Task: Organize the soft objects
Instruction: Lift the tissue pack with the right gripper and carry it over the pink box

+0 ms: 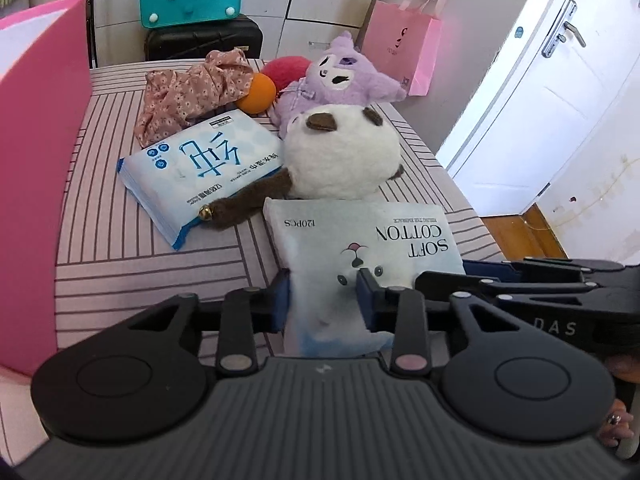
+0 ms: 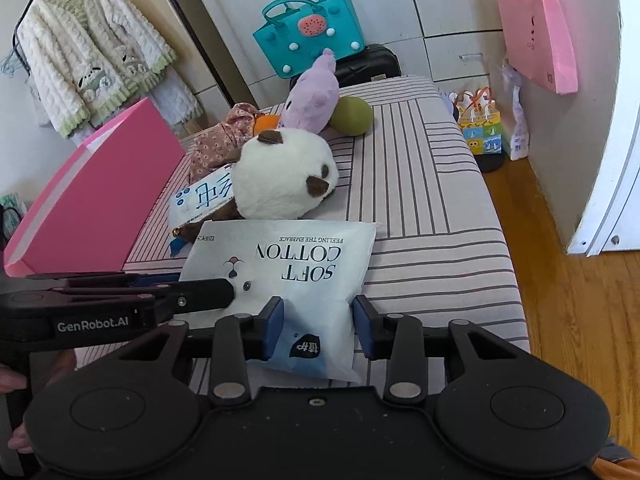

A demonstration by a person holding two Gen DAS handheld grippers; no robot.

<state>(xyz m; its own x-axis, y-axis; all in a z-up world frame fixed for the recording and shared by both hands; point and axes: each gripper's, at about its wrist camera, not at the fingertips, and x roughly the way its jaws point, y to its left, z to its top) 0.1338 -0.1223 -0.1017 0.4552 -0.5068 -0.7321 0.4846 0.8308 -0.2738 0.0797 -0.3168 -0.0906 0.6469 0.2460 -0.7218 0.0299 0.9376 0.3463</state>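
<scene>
A white "SOFT COTTON" tissue pack (image 1: 372, 240) lies on the striped bed, and both grippers pinch its near end. My left gripper (image 1: 324, 300) is shut on its left corner. My right gripper (image 2: 318, 326) is shut on its right part; the pack also shows in the right wrist view (image 2: 296, 260). Behind it lie a white-and-brown plush (image 1: 340, 156), a blue wet-wipe pack (image 1: 196, 168), a purple plush (image 1: 340, 76), a floral cloth (image 1: 188, 92), an orange ball (image 1: 260, 92) and a red ball (image 1: 284, 70). An olive ball (image 2: 352, 116) shows in the right wrist view.
A pink box (image 1: 36, 152) stands open at the bed's left edge. A teal bag (image 2: 308, 28) sits on a black case behind the bed. A pink paper bag (image 2: 540, 36) hangs at the right. Wooden floor (image 2: 568, 280) and a white door (image 1: 540, 100) are to the right.
</scene>
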